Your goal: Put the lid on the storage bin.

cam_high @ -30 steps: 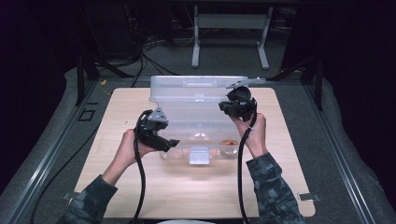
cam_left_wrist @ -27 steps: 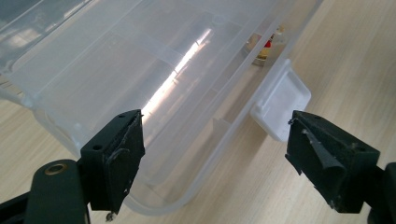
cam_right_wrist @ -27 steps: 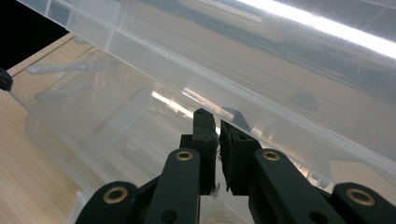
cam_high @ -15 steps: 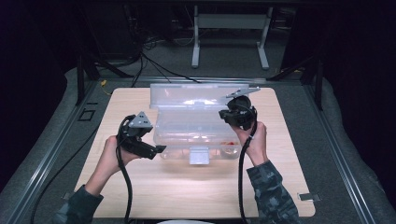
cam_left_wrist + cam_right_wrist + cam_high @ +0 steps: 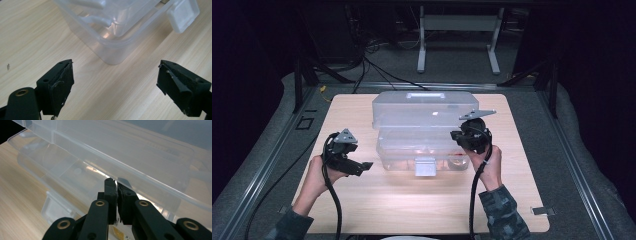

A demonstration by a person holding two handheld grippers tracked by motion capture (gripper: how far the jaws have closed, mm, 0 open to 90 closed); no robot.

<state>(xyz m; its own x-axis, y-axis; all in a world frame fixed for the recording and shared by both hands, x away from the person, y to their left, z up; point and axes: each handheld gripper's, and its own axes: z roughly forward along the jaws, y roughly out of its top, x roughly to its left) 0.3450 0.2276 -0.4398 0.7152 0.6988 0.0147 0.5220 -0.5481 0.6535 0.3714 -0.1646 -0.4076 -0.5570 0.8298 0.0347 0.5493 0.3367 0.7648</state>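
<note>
A clear plastic box [image 5: 412, 150] stands mid-table with its lid [image 5: 422, 107] tilted partly up over the base. My right gripper [image 5: 455, 135] is at the lid's front right edge. In the right gripper view its jaws [image 5: 117, 182] are shut, tips meeting at the lid's rim [image 5: 150, 170], apparently pinching it. My left gripper [image 5: 364, 166] hovers low beside the box's near left corner [image 5: 112, 50]. Its jaws have just been opening and now stand wide [image 5: 115, 85] with only bare table between them. A white latch [image 5: 425, 166] hangs from the box's front.
The wooden table [image 5: 362, 210] has free room in front of and to the left of the box. Something small and orange [image 5: 457, 161] lies inside the box at the right. Grey carpet, metal rails [image 5: 267, 165] and a white stand [image 5: 457, 30] surround the table.
The lid has come down from nearly upright to a low tilt, with my right gripper sinking along with it. My left gripper has drawn away from the box to the left and down.
</note>
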